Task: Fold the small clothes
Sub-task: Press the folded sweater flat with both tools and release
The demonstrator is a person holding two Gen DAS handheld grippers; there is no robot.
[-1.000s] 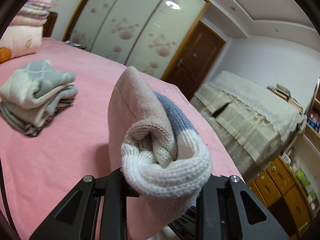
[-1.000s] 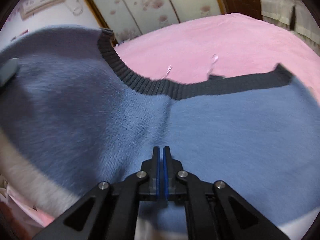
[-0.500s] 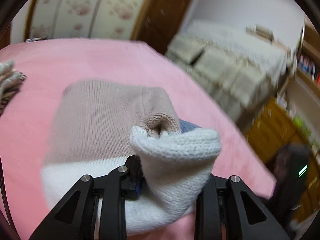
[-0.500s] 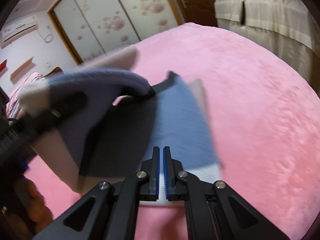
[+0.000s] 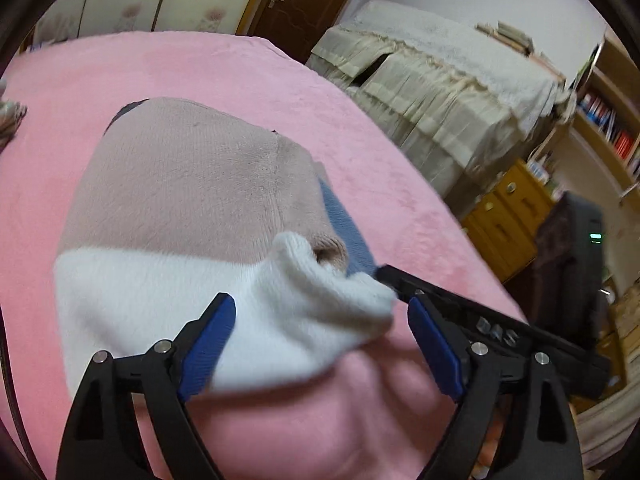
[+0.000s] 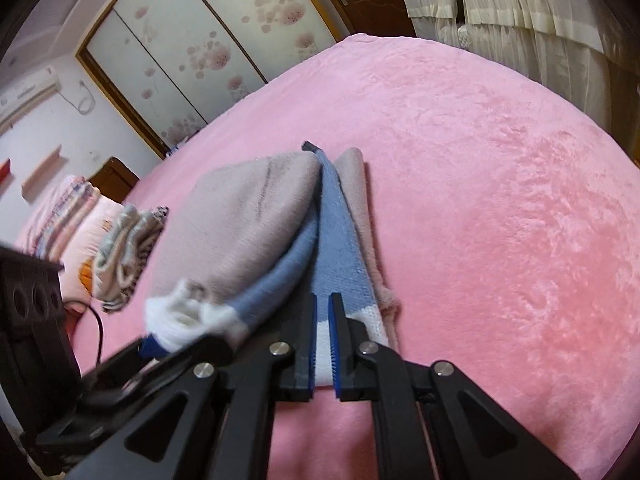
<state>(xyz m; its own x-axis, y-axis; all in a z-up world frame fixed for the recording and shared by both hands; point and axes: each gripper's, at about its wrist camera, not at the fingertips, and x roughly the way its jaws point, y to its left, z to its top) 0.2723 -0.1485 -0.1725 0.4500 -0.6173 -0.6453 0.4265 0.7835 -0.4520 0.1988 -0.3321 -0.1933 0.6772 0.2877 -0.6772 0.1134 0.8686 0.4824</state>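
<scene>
A small knitted sweater point(image 5: 180, 196), beige with a blue band and white hem, lies folded on the pink bed point(image 5: 240, 72). My left gripper point(image 5: 320, 312) is open, its jaws wide apart around the white hem, which lies loose between them. In the right wrist view the sweater point(image 6: 256, 216) lies ahead and left. My right gripper point(image 6: 323, 312) has its jaws slightly parted over the blue and white edge, holding nothing that I can see. The left gripper's finger point(image 6: 172, 356) shows at lower left, by the hem.
A stack of folded clothes point(image 6: 128, 240) sits on the bed's left side near pillows point(image 6: 68, 216). A cloth-covered sofa point(image 5: 440, 80), wooden drawers point(image 5: 508, 224) and a bookshelf point(image 5: 608, 120) stand beyond the bed's right edge. Sliding wardrobe doors point(image 6: 200, 44) are behind.
The sweater was lowered and laid folded on the bed. My left gripper opened and let go of the hem. My right gripper's jaws parted slightly and released the fabric.
</scene>
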